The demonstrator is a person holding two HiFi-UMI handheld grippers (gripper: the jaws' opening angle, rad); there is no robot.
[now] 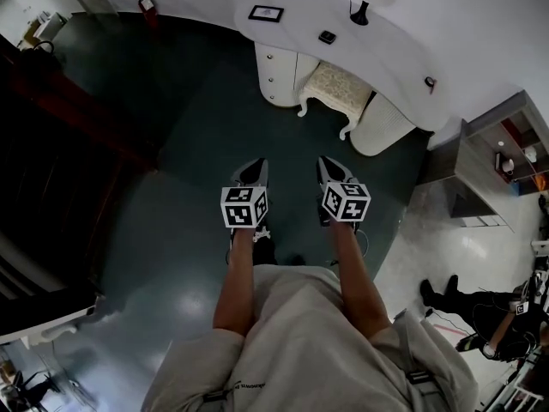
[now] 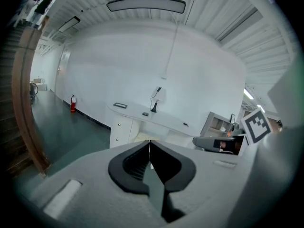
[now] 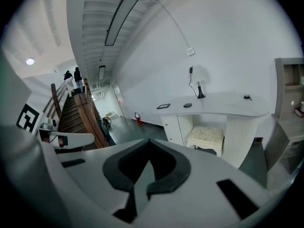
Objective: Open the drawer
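The person is standing on the dark green floor [image 1: 171, 144] with a gripper in each hand, both aimed at a curved white desk [image 1: 377, 50] against the wall. On the left gripper [image 1: 255, 168] the jaws are pressed together with nothing between them. Same deal for the right gripper [image 1: 330, 166], clamped tight and empty. The drawer unit [image 1: 276, 74] is the white pedestal with small knobs under the desk's left end. It's well apart from both grippers and its fronts look closed. A cream cushioned stool [image 1: 334, 87] sits tucked under the desk just beside it. A grey shelf unit [image 1: 480, 166] stands off to the right.
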